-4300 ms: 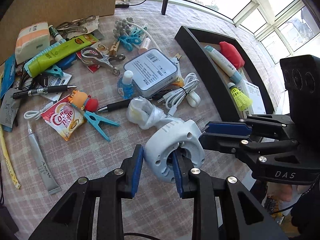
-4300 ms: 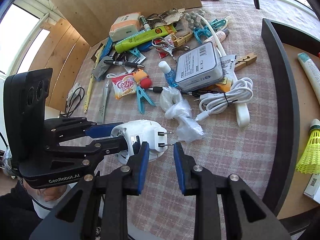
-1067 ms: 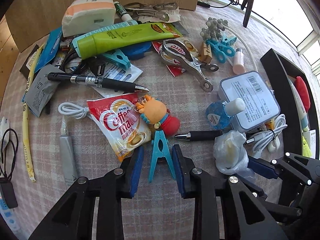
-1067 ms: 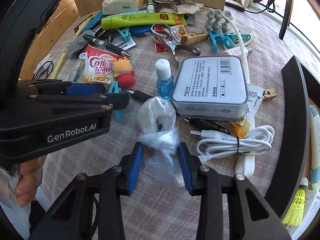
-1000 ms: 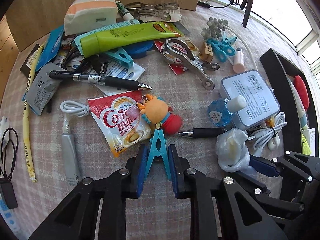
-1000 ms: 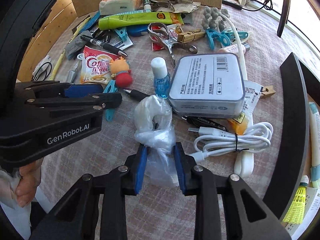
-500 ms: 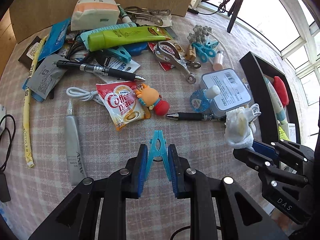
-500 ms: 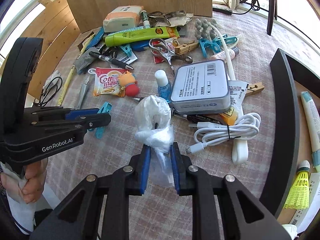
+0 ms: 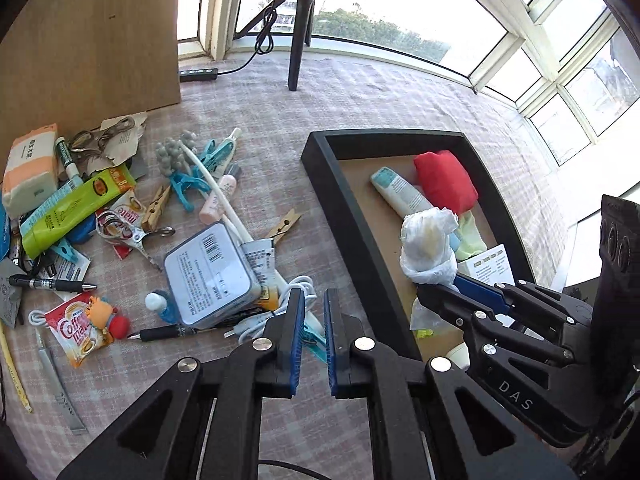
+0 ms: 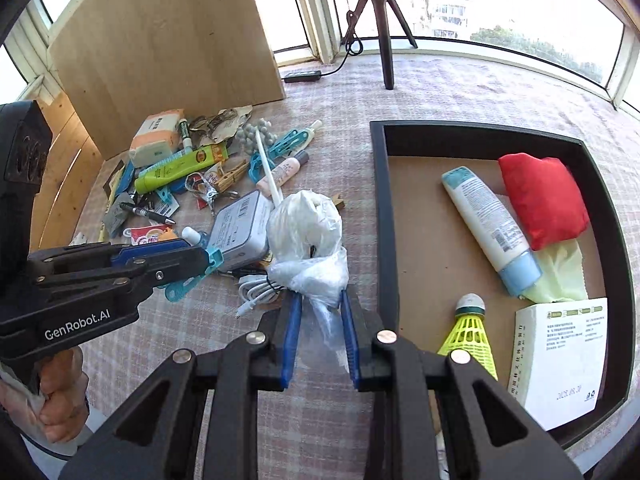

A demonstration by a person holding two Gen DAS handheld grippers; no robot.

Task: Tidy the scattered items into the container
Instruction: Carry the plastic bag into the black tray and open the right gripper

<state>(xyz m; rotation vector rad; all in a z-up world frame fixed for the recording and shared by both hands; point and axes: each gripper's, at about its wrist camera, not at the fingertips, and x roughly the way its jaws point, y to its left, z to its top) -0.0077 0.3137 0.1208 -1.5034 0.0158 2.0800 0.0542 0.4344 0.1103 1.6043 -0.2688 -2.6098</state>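
My right gripper (image 10: 319,304) is shut on a knotted white plastic bag (image 10: 306,236), held in the air near the left wall of the black tray (image 10: 380,208). In the left wrist view the bag (image 9: 426,246) hangs over the tray (image 9: 348,204). My left gripper (image 9: 311,308) is shut on a teal clothespin (image 9: 314,342), which also shows in the right wrist view (image 10: 188,280), above the tablecloth left of the tray. The tray holds a lotion tube (image 10: 490,228), a red pouch (image 10: 540,204), a shuttlecock (image 10: 468,332) and a white box (image 10: 560,356).
Scattered items lie left of the tray: a grey tin box (image 9: 210,274), white cable (image 9: 280,304), pens (image 9: 52,284), green tube (image 9: 72,208), coffee sachet (image 9: 78,330), tissue pack (image 9: 28,168), more clothespins (image 9: 188,188). A wooden board (image 10: 160,48) and tripod (image 10: 380,20) stand behind.
Both grippers closed on their items about a second ago, lifted them and moved right toward the tray. The bag now hangs by the tray, the clothespin is off the cloth.
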